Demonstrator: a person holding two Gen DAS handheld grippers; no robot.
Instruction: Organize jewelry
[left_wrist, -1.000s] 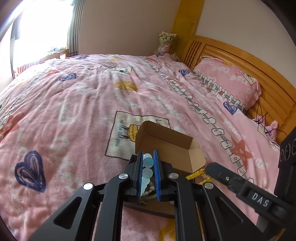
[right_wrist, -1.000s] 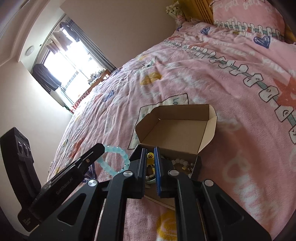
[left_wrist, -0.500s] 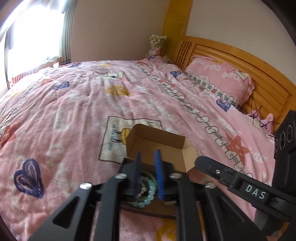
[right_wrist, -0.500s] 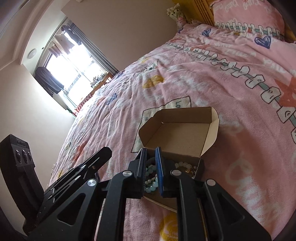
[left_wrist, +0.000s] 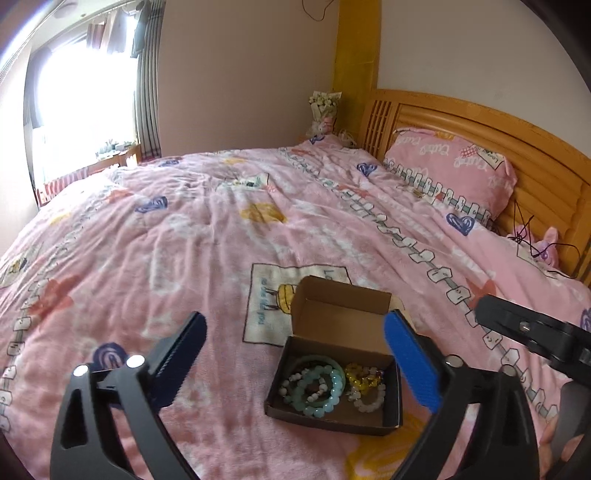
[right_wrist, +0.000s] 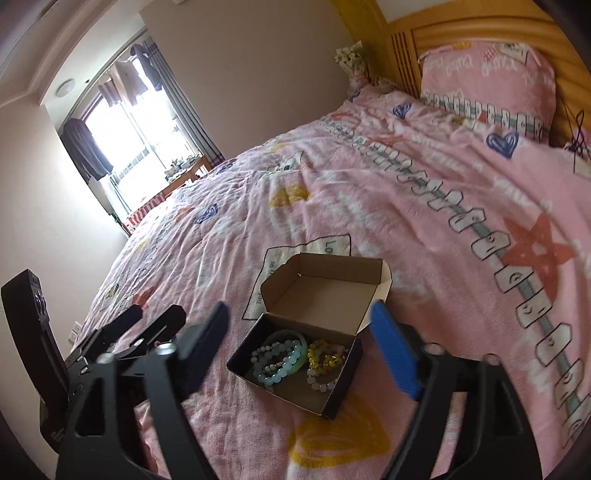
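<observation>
Jewelry (left_wrist: 328, 387) lies inside a small open cardboard box (left_wrist: 343, 321) on the pink bedspread (left_wrist: 184, 240), and the box sits between and a little beyond the two jaws in both wrist views. Some pieces are hard to separate: I can make out pale green bead bracelets (right_wrist: 282, 356), white beads and yellow beads (right_wrist: 325, 356), but they are tangled together. The near wall of the box hides its front edge inside. The left gripper (left_wrist: 295, 358) points down at the box, its jaws wide apart and opening, nothing between the pads. The right gripper (right_wrist: 301, 339) is the same: jaws far apart and opening, holding nothing. Its fingers (right_wrist: 393, 354) look blurred.
</observation>
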